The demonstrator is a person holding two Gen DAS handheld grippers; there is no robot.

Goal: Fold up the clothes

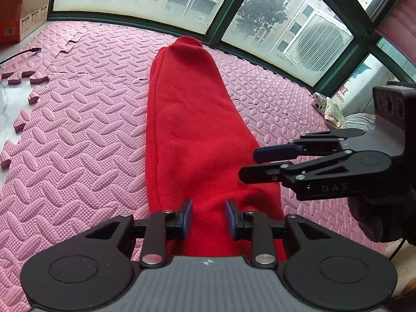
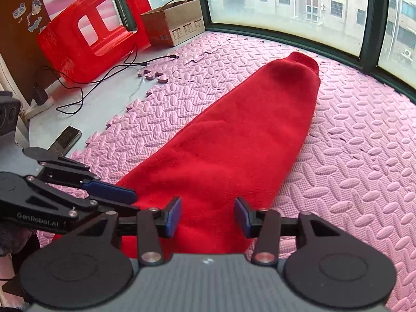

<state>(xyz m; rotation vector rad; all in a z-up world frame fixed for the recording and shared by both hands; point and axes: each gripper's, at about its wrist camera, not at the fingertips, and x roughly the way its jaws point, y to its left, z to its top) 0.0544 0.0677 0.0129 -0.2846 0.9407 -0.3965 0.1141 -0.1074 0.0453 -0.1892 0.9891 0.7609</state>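
A red garment (image 1: 187,130) lies folded into a long narrow strip on the pink foam mat (image 1: 78,130), running away toward the window. My left gripper (image 1: 209,208) hovers over its near end, jaws apart, with red cloth showing in the gap and not pinched. My right gripper (image 1: 248,165) reaches in from the right at the strip's near right edge, its fingers also apart. In the right wrist view the garment (image 2: 234,143) stretches ahead and the right gripper (image 2: 208,204) stands open over its near end. The left gripper (image 2: 135,202) is beside it on the left.
A cardboard box (image 2: 174,23) and a red plastic stool (image 2: 85,33) stand at the back left. A black cable (image 2: 104,75) and a phone (image 2: 65,140) lie on the bare floor beyond the mat's jagged edge. A bundle of pale cloth (image 1: 332,109) sits at the right. The window frame (image 1: 218,20) bounds the far side.
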